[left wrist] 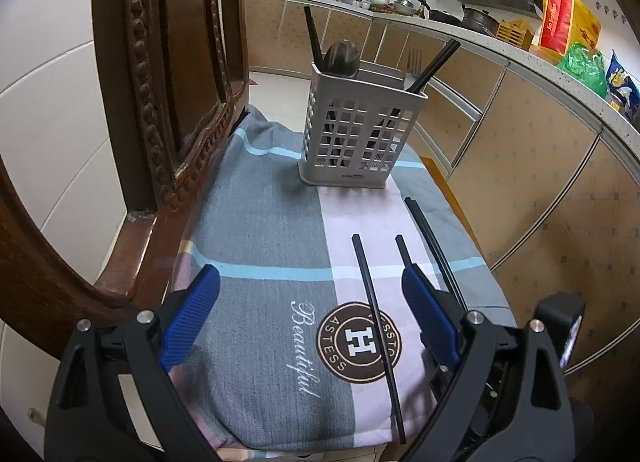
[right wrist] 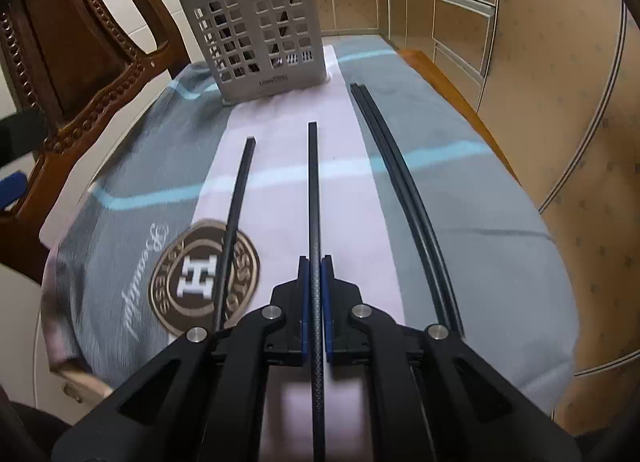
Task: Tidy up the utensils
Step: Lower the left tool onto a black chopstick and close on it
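Note:
A grey slotted utensil holder stands at the far end of a cloth-covered table; it also shows in the right wrist view. It holds a dark spoon, a fork and black chopsticks. My right gripper is shut on a black chopstick that points toward the holder. Another chopstick lies to its left on the cloth, and a pair lies to its right. My left gripper is open and empty above the cloth, with one loose chopstick between its fingers' span.
A carved wooden chair back stands close on the left of the table. Kitchen cabinets run along the right, with a cluttered counter behind. The cloth hangs over the table's near and right edges.

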Demonstrator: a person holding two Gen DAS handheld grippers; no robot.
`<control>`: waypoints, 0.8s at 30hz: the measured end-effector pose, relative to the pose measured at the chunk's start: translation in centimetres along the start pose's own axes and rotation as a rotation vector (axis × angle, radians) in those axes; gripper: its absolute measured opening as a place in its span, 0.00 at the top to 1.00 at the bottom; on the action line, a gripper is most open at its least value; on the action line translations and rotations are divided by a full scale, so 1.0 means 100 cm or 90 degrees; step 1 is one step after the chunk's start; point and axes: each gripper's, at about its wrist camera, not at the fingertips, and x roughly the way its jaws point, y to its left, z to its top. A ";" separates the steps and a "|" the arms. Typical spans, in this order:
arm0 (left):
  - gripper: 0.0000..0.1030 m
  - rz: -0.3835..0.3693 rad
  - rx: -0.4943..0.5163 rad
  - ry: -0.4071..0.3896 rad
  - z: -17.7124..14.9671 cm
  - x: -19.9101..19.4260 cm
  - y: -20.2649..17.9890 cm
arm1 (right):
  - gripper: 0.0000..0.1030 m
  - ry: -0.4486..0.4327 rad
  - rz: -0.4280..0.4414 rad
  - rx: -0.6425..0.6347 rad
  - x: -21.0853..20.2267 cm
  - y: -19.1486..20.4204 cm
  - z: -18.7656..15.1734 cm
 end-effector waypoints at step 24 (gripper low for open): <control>0.24 0.011 0.063 0.195 0.012 0.110 -0.053 | 0.75 0.062 0.060 -0.069 0.028 -0.008 0.044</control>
